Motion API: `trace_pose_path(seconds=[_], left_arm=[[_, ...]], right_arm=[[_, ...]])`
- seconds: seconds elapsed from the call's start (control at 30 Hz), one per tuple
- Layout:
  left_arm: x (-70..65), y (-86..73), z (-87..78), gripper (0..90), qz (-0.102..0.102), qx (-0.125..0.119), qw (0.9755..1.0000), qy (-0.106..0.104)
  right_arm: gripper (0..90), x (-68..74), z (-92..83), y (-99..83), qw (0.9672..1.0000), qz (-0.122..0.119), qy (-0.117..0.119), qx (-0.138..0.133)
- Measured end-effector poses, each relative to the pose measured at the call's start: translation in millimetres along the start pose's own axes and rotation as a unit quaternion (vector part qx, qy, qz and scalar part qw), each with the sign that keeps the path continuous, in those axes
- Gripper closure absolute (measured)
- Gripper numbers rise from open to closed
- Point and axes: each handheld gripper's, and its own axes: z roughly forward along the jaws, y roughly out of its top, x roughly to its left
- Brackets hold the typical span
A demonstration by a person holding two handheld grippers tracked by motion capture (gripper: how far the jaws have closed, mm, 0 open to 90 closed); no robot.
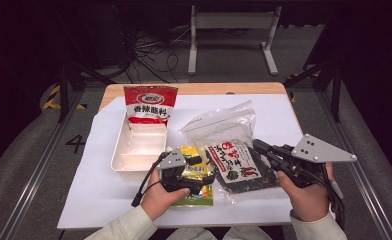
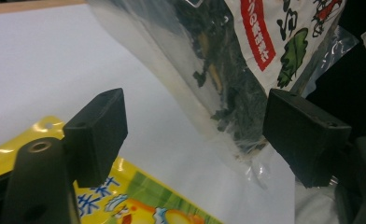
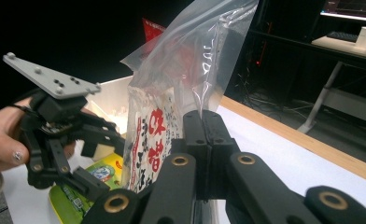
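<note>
Glossy clear plastic is being shown by the seaweed bag; matt black plastic by the right gripper.

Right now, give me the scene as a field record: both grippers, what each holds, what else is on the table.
left gripper: open, over the yellow snack packet, nothing between the pads
right gripper: shut on the clear zip bag at its edge
clear zip bag: lifted and tilted, holds a seaweed packet with red lettering
white tray: left of the bag, divided into compartments
red packet: rests on the tray's far end
table: white sheet over wood
</note>
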Motion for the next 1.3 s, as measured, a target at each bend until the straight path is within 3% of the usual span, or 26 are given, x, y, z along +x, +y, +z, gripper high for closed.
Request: trace_pose_path(seconds=[0.17,0.37,0.53,0.7,0.97,1.03,1.3], left_arm=[[-4.4,1.6,16.8,28.2,-0.006,-0.021,0.9991,-0.036],[-8.8,4.0,23.0,31.9,0.003,-0.039,0.9985,-0.038],[-8.7,6.2,19.7,47.0,-0.001,-0.056,0.9971,-0.052],[-6.9,11.8,11.6,55.6,0.011,-0.050,0.9969,-0.059],[-8.3,23.4,-3.8,68.7,0.048,-0.041,0.9958,-0.067],[-7.1,27.3,-10.3,71.4,0.045,-0.038,0.9959,-0.069],[-11.3,41.2,-27.9,73.7,0.108,-0.007,0.9936,-0.033]], right_arm=[[90.0,0.0,-0.3,-0.7,1.0000,0.004,0.003,-0.006],[89.9,-1.1,0.5,-2.4,0.9999,0.004,0.004,-0.011],[89.8,-3.0,1.2,-4.6,0.9998,0.011,0.005,-0.015],[89.4,-4.6,0.5,-5.3,0.9997,0.013,0.003,-0.020],[87.8,-10.5,-1.4,-7.8,0.9998,0.008,-0.007,-0.017],[87.6,-12.5,-1.6,-9.0,0.9998,0.012,-0.008,-0.016],[84.0,-15.5,-0.7,-10.8,0.9999,0.010,0.000,-0.013]])
